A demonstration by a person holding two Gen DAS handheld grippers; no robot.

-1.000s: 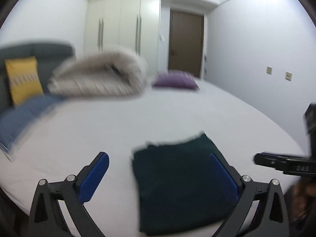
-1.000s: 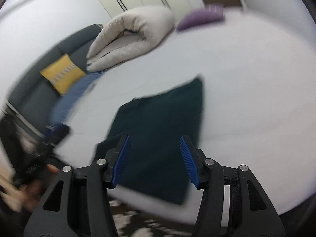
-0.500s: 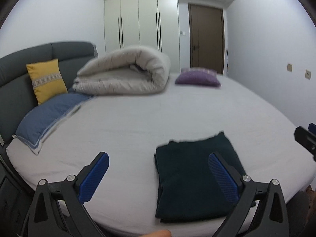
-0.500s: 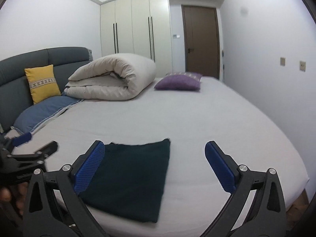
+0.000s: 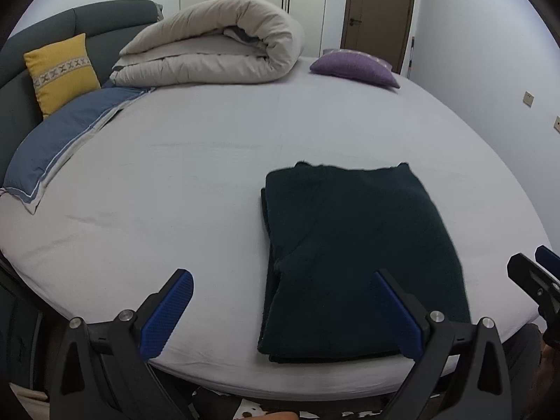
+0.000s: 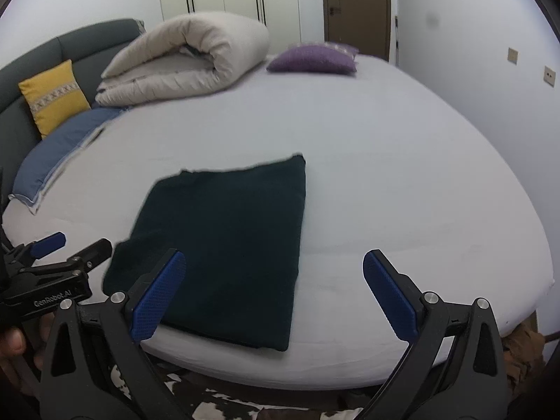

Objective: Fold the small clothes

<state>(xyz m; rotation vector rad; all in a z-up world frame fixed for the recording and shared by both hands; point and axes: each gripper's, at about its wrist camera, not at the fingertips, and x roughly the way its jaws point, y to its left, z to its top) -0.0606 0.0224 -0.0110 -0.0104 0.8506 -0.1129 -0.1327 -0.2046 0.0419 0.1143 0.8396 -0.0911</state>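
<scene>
1. A dark green, thick-knit garment [image 5: 353,255] lies folded into a neat rectangle on the pale grey bed sheet [image 5: 196,182], near the lower edge of the bed; in the left wrist view it sits at lower right, in the right wrist view at lower centre-left [image 6: 224,245].
2. The left gripper [image 5: 280,309] is released, its blue pads spread wide and holding nothing; the right gripper [image 6: 273,295] is likewise spread and free of the cloth.
3. By my judgement the folding of this piece is done; what remains is perhaps a final smoothing or fetching another garment, though none shows.
4. Layers stack along the garment's left edge, but their count and the kind of garment are hard to make out; the dark fabric swallows detail.
5. The near corners are partly covered by gripper fingers; the floor below the bed is cut off.
6. A rolled beige duvet [image 5: 213,49] and purple cushion [image 5: 353,66] lie far back, well apart.
</scene>
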